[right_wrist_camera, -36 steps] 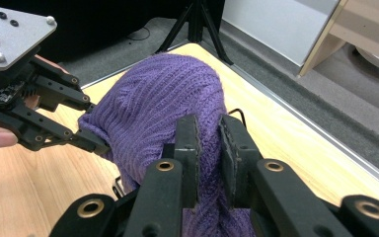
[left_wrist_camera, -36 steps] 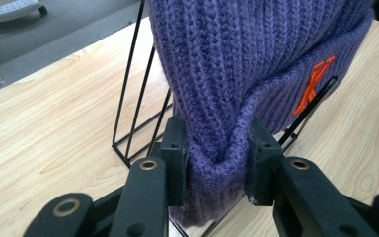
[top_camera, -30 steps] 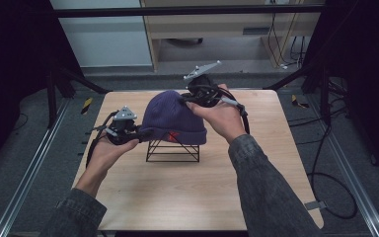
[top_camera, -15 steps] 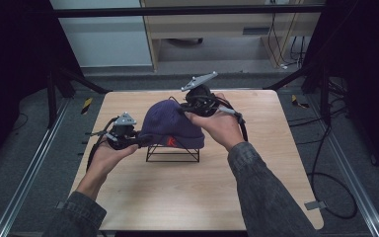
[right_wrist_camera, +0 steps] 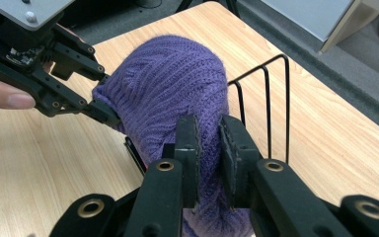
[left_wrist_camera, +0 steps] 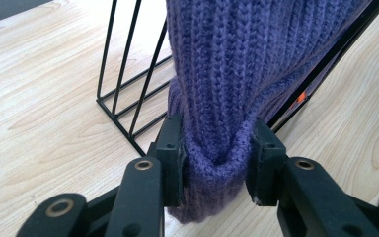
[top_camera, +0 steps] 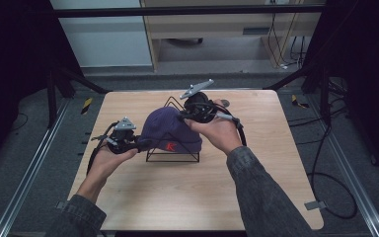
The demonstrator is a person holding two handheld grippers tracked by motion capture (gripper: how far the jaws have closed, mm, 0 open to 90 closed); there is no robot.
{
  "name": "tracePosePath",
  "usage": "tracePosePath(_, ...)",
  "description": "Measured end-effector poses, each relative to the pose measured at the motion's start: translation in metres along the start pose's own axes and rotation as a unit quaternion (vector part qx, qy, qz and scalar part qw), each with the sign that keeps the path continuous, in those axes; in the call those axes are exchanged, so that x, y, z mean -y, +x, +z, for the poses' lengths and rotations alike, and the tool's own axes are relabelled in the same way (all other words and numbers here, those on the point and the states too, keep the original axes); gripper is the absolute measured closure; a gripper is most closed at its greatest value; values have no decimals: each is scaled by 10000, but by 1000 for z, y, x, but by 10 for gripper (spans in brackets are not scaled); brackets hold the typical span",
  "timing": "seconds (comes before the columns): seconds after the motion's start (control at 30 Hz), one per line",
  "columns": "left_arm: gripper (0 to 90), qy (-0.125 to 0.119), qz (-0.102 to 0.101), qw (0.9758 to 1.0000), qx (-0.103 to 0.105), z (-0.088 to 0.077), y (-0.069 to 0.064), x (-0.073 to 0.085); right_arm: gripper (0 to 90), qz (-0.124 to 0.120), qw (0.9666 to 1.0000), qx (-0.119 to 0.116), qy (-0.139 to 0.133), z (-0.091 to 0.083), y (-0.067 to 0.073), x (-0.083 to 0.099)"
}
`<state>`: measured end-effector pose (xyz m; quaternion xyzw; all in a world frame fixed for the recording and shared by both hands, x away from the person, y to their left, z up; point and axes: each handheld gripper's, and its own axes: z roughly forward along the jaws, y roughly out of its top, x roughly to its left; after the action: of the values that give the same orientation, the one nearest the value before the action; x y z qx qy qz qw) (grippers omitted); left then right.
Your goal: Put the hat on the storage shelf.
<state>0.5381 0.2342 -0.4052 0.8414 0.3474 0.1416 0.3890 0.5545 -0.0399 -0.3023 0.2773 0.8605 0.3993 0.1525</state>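
A purple knitted beanie [top_camera: 170, 132] lay draped over a black wire rack [top_camera: 172, 153] near the middle of the wooden table [top_camera: 197, 197], its folded brim hanging down the rack's near side with a small red mark on it. In the left gripper view the ribbed knit [left_wrist_camera: 227, 74] hung down in front of the rack's thin black bars [left_wrist_camera: 123, 94] and bunched at the bottom.

The left gripper [left_wrist_camera: 217, 163] had its jaws closed partway on that bunched edge, the wool squeezed between the two pads. From above, the left gripper [top_camera: 140, 145] sat at the hat's left edge, cradled in the person's left hand [top_camera: 106, 158].

The right gripper [right_wrist_camera: 208, 148] had its jaws drawn close on a fold at the hat's other side, with only a narrow gap between the pads; the fabric seemed pinched there, though the jaws hid the contact itself. From above, the right gripper [top_camera: 185, 116] met the beanie at its upper right, held by the right hand [top_camera: 219, 131], with the rack's far peak rising just behind it.
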Motion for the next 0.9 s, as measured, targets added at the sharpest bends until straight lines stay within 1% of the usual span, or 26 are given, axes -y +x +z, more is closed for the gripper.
tracePosePath(0.1,639,21,-25,10000,14,2,1,2,795,12,10000,-10,24,2,0,3)
tracePosePath(0.13,637,75,-13,10000,18,3,1,3,795,14,10000,-15,31,3,0,3)
tracePosePath(0.33,630,92,-8,9999,46,5,1,5,794,0,10000,-17,92,5,0,7)
tracePosePath(0.47,620,101,-46,9999,75,6,1,10,794,-19,9999,-36,111,7,1,9)
tracePosePath(0.5,620,88,-69,9999,88,7,1,12,795,9,9999,-30,131,7,2,10)
tracePosePath(0.6,621,96,-117,9998,101,7,2,15,794,-26,9999,-45,165,9,2,11)
tracePosePath(0.67,619,156,-70,9998,89,8,2,16,794,-31,9998,-52,171,10,3,11)
tracePosePath(0.73,617,162,-32,9998,86,8,1,16,794,-21,9998,-48,180,11,3,12)
tracePosePath(0.9,608,172,-7,9998,87,7,2,16,794,-3,9998,-48,173,10,2,12)
